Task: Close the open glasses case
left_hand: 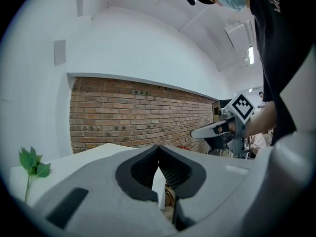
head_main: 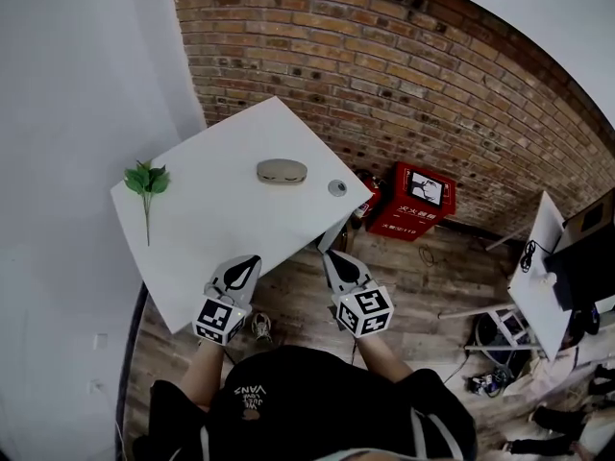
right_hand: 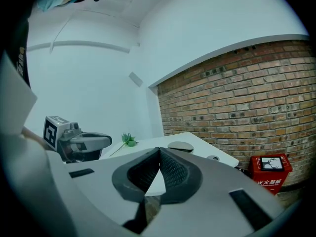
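A brick wall (head_main: 384, 56) fills the top of the head view. Below it, a white table (head_main: 211, 229) runs diagonally across the centre-left of the frame. The person stands at its near corner, bottom centre, so the whole top is within reach. A red box (head_main: 415, 200) sits on the floor right of centre, off the table and apparently no part of the job.

The left gripper (head_main: 252, 260) and the right gripper (head_main: 332, 257) sit side by side in the lower middle, just at the table's near edge, both pointing toward the far side. In each gripper's own view the jaws meet tip to tip with nothing between them. Both are closed and empty, well apart from anything on the table, which looks more like a resting pose than a working one.

The glasses case (head_main: 282, 171) lies flat on the table above centre, toward the far edge and clear of everything. From here it reads as a low, smooth oval with no raised lid, so it appears to be closed already. That would explain why neither gripper is on it.

A green leafy sprig (head_main: 146, 179) lies near the table's left corner. A small round object (head_main: 336, 187) sits just right of the case, and neither blocks it.
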Demonstrator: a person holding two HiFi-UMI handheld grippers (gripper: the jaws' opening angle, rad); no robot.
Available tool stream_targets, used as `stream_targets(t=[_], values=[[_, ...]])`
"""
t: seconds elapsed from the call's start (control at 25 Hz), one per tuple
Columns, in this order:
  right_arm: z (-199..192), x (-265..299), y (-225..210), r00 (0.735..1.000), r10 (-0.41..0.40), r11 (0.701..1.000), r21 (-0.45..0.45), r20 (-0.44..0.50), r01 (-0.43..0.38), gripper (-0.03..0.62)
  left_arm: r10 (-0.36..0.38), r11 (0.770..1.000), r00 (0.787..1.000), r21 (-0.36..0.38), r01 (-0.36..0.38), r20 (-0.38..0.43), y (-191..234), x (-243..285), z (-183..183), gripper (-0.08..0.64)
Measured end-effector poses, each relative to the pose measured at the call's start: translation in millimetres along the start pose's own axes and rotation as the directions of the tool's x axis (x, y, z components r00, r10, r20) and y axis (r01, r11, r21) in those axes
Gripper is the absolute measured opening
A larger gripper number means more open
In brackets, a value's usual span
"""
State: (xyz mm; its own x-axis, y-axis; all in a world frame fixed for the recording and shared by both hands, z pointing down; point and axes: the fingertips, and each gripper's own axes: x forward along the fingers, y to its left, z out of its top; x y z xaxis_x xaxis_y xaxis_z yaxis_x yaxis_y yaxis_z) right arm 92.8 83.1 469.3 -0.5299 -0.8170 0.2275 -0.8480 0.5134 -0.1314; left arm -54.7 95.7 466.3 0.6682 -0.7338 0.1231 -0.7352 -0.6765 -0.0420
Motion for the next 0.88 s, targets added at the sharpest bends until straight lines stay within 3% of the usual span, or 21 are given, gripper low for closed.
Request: stream_targets(t=[0.88], values=[[-21, -39, 5, 0.997, 0.058, 0.997, -0.043, -0.040, -0.060, -0.003, 0.034, 0.999, 0.999, 0.010, -0.034, -0.014, -52, -15, -6, 0.009]])
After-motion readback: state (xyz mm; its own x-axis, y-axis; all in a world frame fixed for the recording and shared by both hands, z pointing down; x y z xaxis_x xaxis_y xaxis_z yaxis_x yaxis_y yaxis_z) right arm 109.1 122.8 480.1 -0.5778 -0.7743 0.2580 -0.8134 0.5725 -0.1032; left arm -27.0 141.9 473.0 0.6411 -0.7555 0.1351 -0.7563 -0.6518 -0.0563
